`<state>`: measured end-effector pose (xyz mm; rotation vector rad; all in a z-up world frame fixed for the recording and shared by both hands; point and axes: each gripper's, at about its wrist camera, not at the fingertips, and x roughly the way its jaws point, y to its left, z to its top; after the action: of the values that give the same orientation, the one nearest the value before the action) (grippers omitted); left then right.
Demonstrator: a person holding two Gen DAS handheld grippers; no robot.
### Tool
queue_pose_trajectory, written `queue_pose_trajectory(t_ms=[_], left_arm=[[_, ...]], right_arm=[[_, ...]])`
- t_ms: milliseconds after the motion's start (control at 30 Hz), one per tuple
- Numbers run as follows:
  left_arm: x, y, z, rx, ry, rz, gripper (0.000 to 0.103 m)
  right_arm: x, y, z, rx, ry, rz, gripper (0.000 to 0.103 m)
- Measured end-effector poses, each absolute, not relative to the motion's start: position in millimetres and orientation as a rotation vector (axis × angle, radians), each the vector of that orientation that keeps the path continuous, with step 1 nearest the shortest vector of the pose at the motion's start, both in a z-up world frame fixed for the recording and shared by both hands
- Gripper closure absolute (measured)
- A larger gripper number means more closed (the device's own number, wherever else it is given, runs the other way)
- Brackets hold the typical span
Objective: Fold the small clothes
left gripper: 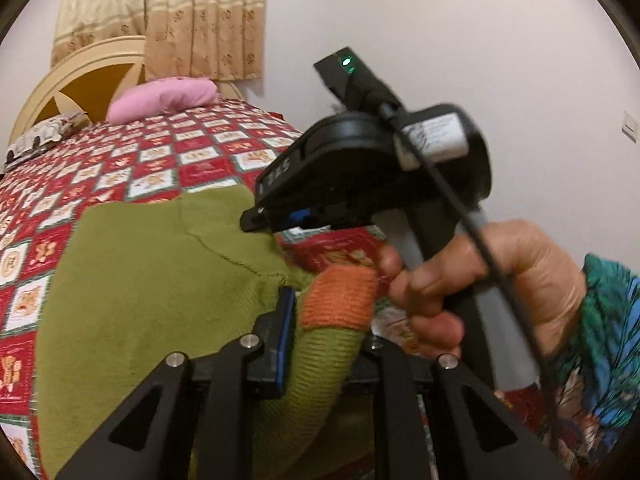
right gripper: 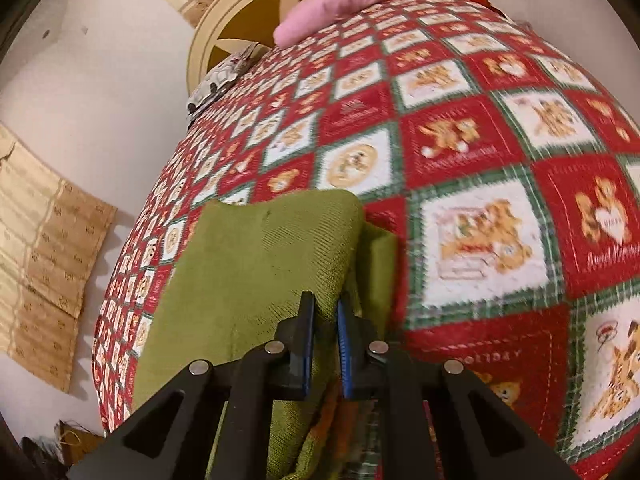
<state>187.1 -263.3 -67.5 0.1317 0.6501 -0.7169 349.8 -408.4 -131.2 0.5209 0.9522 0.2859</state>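
Note:
A small green knitted sweater (left gripper: 152, 288) lies on a red patchwork bedspread (left gripper: 120, 168). Its sleeve, with an orange cuff (left gripper: 340, 296), runs between my left gripper's fingers (left gripper: 288, 332); the left gripper (left gripper: 326, 336) is shut on the sleeve, the right finger hidden by the knit. In the right wrist view the right gripper (right gripper: 324, 320) is shut on a folded edge of the green sweater (right gripper: 260, 256), lifting it off the bedspread (right gripper: 480, 140). The right gripper's body and the hand holding it (left gripper: 500, 280) show in the left wrist view, over the sweater's right side.
A pink pillow (left gripper: 164, 98) and a patterned pillow (left gripper: 40, 140) lie at the head of the bed by a cream headboard (left gripper: 60, 80). A beige curtain (left gripper: 180, 16) hangs behind. White walls surround the bed.

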Motion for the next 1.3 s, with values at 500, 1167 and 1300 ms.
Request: queue_pose_trajectory(t_ms=[500, 1167, 1300], left_arm=[[148, -167, -56, 0.099, 0.686, -0.812, 0.041], [196, -113, -93, 0.07, 0.796, -0.393, 0.038], [186, -103, -96, 0.102, 0.808, -0.385, 0.034]], right_arm=[[263, -416, -98, 0.334, 0.827, 0.028, 0.076], [178, -329, -131, 0.19, 0.875, 0.022, 0.079], [162, -346, -140, 0.301, 0.873, 0.051, 0.078]])
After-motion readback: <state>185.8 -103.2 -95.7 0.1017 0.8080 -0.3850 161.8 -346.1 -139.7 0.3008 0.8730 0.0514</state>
